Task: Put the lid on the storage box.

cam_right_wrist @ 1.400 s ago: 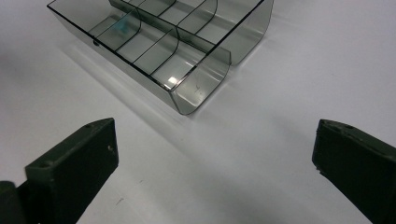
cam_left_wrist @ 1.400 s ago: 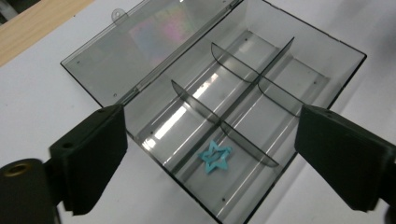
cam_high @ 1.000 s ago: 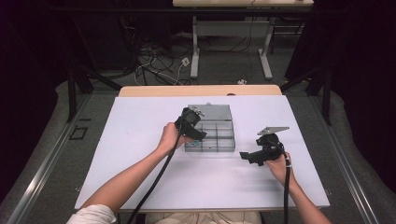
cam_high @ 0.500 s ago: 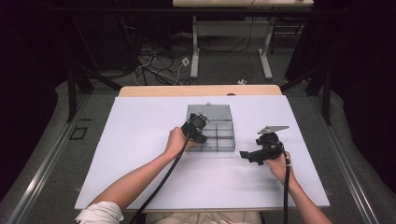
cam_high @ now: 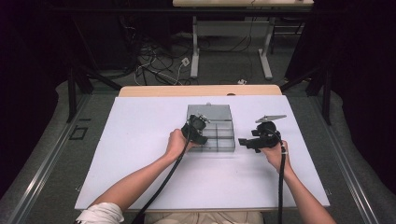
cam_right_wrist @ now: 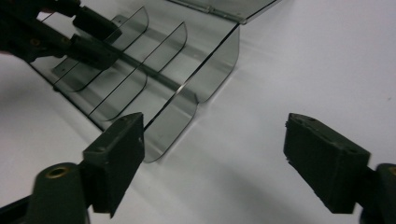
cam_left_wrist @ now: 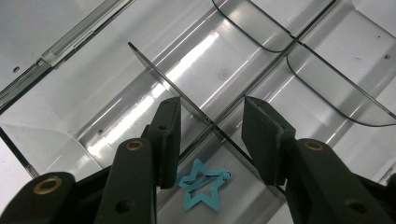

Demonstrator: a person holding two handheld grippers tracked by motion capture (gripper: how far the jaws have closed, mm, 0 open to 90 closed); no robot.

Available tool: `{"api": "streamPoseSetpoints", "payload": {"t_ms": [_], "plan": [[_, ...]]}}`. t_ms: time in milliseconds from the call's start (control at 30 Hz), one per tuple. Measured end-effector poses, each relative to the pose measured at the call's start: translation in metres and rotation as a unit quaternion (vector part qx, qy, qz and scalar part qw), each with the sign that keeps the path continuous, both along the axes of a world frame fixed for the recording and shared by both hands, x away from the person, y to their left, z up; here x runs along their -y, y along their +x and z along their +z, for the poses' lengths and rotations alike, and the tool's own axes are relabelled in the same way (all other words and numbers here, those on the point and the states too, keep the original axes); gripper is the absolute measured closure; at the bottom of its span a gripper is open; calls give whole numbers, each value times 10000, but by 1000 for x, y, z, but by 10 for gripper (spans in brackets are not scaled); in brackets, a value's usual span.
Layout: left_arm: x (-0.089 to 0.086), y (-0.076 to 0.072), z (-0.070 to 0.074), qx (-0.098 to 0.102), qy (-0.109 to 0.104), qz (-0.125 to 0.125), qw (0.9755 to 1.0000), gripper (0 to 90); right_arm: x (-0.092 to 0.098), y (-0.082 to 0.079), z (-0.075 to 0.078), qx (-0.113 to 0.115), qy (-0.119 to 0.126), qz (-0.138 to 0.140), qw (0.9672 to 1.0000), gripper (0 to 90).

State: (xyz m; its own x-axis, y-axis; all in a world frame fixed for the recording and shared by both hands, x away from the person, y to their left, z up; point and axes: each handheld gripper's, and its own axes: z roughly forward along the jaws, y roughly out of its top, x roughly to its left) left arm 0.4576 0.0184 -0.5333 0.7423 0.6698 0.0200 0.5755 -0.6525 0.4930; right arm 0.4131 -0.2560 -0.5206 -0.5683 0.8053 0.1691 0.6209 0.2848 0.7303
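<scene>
The clear organizer box [cam_high: 211,130] sits mid-table w/ its lid open. The left gripper [cam_left_wrist: 210,140] hangs inside a near-left compartment, jaws part-open and straddling a divider [cam_left_wrist: 187,100], gripping nothing; the teal star hair clip [cam_left_wrist: 203,185] lies on the box floor just below them, so it looks already dropped in (judging by how it lies). The right gripper [cam_high: 247,142] waits beside the box's right end, jaws apart and empty but just been closing. Likely left: withdraw, maybe shut the lid.
</scene>
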Motion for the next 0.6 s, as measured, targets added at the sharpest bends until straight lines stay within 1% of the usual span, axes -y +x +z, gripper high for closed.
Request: {"api": "streamPoseSetpoints", "payload": {"t_ms": [67,133,200,233,267,367,433,533,600], "plan": [[1,-1,0,15,30,12,10000,581,-1,7,2,21,-3,-52,10000,276],[2,-2,0,48,72,12,10000,580,-2,14,4,111,-66,-44,9999,302],[2,-2,0,53,86,-1,9999,579,-4,21,6,58,-109,-88,9999,334],[2,-2,0,48,84,5,10000,579,-4,25,6,111,-140,-70,9998,346],[2,-2,0,51,87,-3,9999,579,-5,28,6,76,-157,-97,9998,365],[2,-2,0,54,80,5,10000,579,-6,39,6,101,-210,-126,9996,425],[2,-2,-1,56,77,0,10000,579,-7,46,7,40,-240,-151,9996,485],[2,-2,-1,57,72,0,10000,579,-8,55,8,65,-313,-197,9993,564],[2,-2,-1,59,70,0,10000,579,-9,61,7,33,-321,-205,9993,613]]}}
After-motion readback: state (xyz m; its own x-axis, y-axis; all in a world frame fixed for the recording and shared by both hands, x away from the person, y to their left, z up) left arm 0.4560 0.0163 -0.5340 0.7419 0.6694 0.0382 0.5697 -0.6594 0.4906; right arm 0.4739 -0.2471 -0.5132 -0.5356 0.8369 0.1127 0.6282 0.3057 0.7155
